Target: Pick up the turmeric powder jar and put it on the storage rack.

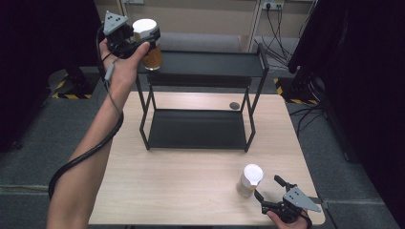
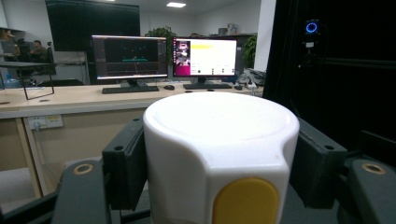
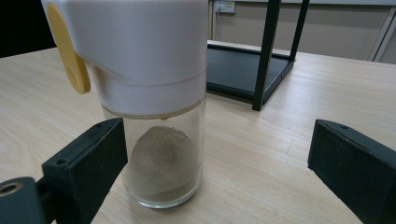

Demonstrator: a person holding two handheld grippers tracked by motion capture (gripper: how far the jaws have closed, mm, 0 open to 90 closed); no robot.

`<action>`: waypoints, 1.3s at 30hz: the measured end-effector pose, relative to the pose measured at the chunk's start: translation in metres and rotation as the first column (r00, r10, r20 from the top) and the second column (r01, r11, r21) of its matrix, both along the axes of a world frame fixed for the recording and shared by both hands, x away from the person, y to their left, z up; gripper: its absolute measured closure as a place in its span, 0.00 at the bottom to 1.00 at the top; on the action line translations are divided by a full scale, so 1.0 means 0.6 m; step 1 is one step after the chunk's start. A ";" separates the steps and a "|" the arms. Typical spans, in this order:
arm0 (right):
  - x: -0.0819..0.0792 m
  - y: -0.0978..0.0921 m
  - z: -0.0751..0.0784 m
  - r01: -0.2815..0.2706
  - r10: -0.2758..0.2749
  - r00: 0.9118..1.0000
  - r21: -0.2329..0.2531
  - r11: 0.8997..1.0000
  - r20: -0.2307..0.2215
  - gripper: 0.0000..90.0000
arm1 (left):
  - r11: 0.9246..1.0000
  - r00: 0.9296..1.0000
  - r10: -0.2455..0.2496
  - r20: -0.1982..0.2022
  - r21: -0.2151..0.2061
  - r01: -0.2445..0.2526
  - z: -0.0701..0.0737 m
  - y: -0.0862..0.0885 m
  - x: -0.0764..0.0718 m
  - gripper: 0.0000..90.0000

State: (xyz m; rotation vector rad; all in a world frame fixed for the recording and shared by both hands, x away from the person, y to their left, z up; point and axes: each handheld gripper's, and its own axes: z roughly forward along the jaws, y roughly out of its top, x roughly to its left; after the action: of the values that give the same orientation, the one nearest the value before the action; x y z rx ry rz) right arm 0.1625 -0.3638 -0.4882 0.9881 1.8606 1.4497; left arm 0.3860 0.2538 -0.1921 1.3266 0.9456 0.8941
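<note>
Jars being shelved on a two-tier rack

Rack [image 1: 200, 64], black and two-tiered, stood at the table's [image 1: 191, 191] far side. The left gripper [image 1: 125, 37] had its jaws clamped on the white cap of an amber-filled jar [image 1: 152, 56], apparently just touching the top shelf. The right gripper [image 1: 279, 198] sat with jaws spread beside a powder jar [image 3: 159, 154]. Good practice: settle the base flat before releasing.

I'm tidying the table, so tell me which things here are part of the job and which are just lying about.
In the job:
- orange jar, clamped in the left gripper
- grey-powder jar, by the open right gripper
- rack

Lying about:
- dark disc on the table
- monitors
</note>
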 end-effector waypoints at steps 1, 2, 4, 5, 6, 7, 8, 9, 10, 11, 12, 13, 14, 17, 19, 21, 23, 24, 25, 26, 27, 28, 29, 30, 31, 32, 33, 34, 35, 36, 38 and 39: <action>0.000 0.000 0.000 0.000 0.000 1.000 0.000 1.000 0.000 0.05 | 1.000 1.000 0.001 -0.002 0.000 -0.001 -0.001 0.000 0.002 0.34; 0.000 0.000 0.000 -0.001 0.001 1.000 0.000 1.000 -0.001 0.05 | 1.000 1.000 0.001 -0.005 -0.007 -0.001 -0.002 0.000 0.004 0.34; 0.000 0.000 0.000 -0.001 0.001 1.000 -0.001 1.000 -0.001 0.05 | 1.000 1.000 0.004 -0.012 -0.008 -0.004 -0.003 0.000 0.007 0.34; 0.000 0.000 0.000 -0.002 0.002 1.000 -0.002 1.000 -0.001 0.05 | 1.000 1.000 0.005 -0.014 -0.009 -0.006 -0.004 -0.001 0.008 0.34; 0.001 0.000 0.000 -0.003 0.003 1.000 -0.002 1.000 0.000 0.05 | 1.000 1.000 0.006 -0.018 -0.008 -0.007 -0.005 -0.001 0.010 0.34; 0.000 0.000 0.000 -0.003 0.003 1.000 -0.003 1.000 0.000 0.05 | 1.000 1.000 0.007 -0.022 -0.009 -0.007 -0.006 -0.001 0.011 0.34; 0.000 0.000 0.000 -0.003 0.003 1.000 -0.003 1.000 0.001 0.05 | 1.000 1.000 0.007 -0.026 -0.012 -0.007 -0.007 0.000 0.013 0.34; 0.000 0.000 0.000 -0.003 0.003 1.000 -0.004 1.000 0.002 0.05 | 1.000 1.000 0.006 -0.028 -0.022 -0.006 -0.009 0.000 0.014 0.34; 0.000 0.000 0.000 -0.003 0.003 1.000 -0.004 1.000 0.002 0.05 | 0.999 1.000 0.005 -0.026 -0.032 -0.006 -0.011 0.001 0.015 0.34; 0.000 0.000 0.000 -0.003 0.003 1.000 -0.005 1.000 0.003 0.05 | 0.999 1.000 0.006 -0.026 -0.036 -0.007 -0.011 0.000 0.015 0.34; 0.000 0.000 0.000 -0.003 0.003 1.000 -0.005 1.000 0.002 0.05 | 1.000 1.000 0.008 -0.024 -0.029 -0.009 -0.011 0.000 0.015 0.34; 0.000 0.000 0.000 -0.004 0.004 1.000 -0.006 1.000 0.003 0.05 | 1.000 1.000 0.010 -0.021 -0.026 -0.011 -0.012 -0.002 0.015 0.34; 0.000 0.001 0.000 -0.003 0.004 1.000 -0.006 1.000 0.003 0.05 | 1.000 1.000 0.011 -0.020 -0.023 -0.012 -0.012 -0.003 0.016 0.34; 0.000 0.001 0.001 -0.004 0.004 1.000 -0.007 1.000 0.002 0.05 | 1.000 1.000 0.007 -0.016 -0.009 -0.007 -0.012 -0.005 0.018 0.34; 0.000 0.001 0.001 -0.004 0.004 1.000 -0.009 1.000 0.002 0.05 | 1.000 1.000 0.004 -0.004 -0.014 -0.004 -0.016 -0.007 0.019 0.32; 0.000 0.001 0.001 -0.005 0.005 1.000 -0.010 1.000 0.004 0.05 | 1.000 0.999 0.027 0.019 0.002 -0.027 -0.018 -0.015 0.017 0.20; 0.000 0.001 0.000 -0.006 0.006 1.000 -0.010 1.000 0.006 0.05 | 0.999 0.999 0.035 0.033 0.013 -0.036 -0.018 -0.018 0.013 0.14; 0.000 0.001 0.000 -0.007 0.007 1.000 -0.010 1.000 0.006 0.05 | 0.999 0.999 0.032 0.035 0.021 -0.033 -0.016 -0.018 0.011 0.12; 0.000 0.001 0.001 -0.007 0.007 1.000 -0.011 1.000 0.004 0.05 | 0.999 0.999 0.033 0.038 0.024 -0.034 -0.015 -0.018 0.009 0.11; 0.000 0.001 0.001 -0.009 0.009 1.000 -0.013 1.000 0.005 0.05 | 0.999 0.999 0.037 0.038 0.026 -0.038 -0.015 -0.019 0.006 0.11; 0.000 0.001 0.001 -0.009 0.009 1.000 -0.015 1.000 0.004 0.05 | 0.999 0.999 0.040 0.037 0.019 -0.040 -0.014 -0.019 0.003 0.10; 0.000 0.002 0.002 -0.010 0.010 1.000 -0.016 1.000 0.003 0.05 | 0.999 0.998 0.047 0.037 0.010 -0.048 -0.015 -0.019 -0.001 0.10; 0.000 0.002 0.002 -0.009 0.009 1.000 -0.017 1.000 0.004 0.05 | 0.999 0.998 0.053 0.040 0.005 -0.054 -0.015 -0.019 -0.004 0.09; 0.000 0.002 0.001 -0.009 0.009 1.000 -0.016 1.000 0.004 0.05 | 0.998 0.997 0.055 0.044 0.004 -0.056 -0.015 -0.018 -0.008 0.09; 0.000 0.002 0.001 -0.009 0.009 1.000 -0.016 1.000 0.005 0.05 | 0.999 0.998 0.054 0.045 0.000 -0.054 -0.016 -0.016 -0.011 0.09; 0.000 0.002 0.001 -0.009 0.009 1.000 -0.016 1.000 0.004 0.05 | 0.999 0.998 0.052 0.046 -0.004 -0.052 -0.016 -0.015 -0.015 0.09; 0.000 0.002 0.001 -0.009 0.009 1.000 -0.016 1.000 0.005 0.05 | 0.999 0.998 0.052 0.045 -0.004 -0.052 -0.017 -0.014 -0.019 0.09; 0.000 0.002 0.001 -0.009 0.009 1.000 -0.017 1.000 0.004 0.05 | 0.999 0.998 0.049 0.045 -0.001 -0.049 -0.017 -0.013 -0.024 0.09; 0.000 0.002 0.002 -0.009 0.009 1.000 -0.017 1.000 0.004 0.05 | 0.999 0.998 0.046 0.047 -0.004 -0.046 -0.019 -0.010 -0.028 0.09; 0.000 0.002 0.002 -0.009 0.009 1.000 -0.017 1.000 0.004 0.05 | 0.999 0.998 0.042 0.052 -0.011 -0.041 -0.022 -0.008 -0.033 0.09; 0.000 0.002 0.002 -0.009 0.009 1.000 -0.017 1.000 0.004 0.05 | 0.999 0.998 0.036 0.060 -0.012 -0.035 -0.027 -0.004 -0.043 0.09; 0.000 0.002 0.002 -0.010 0.010 1.000 -0.018 1.000 0.004 0.05 | 0.999 0.997 0.032 0.063 -0.012 -0.031 -0.029 -0.002 -0.049 0.09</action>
State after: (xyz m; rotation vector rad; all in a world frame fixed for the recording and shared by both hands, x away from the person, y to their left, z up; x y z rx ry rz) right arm 0.1623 -0.3624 -0.4872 0.9683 1.8748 1.4367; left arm 0.3569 0.2524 -0.2097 1.2698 0.9231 0.9486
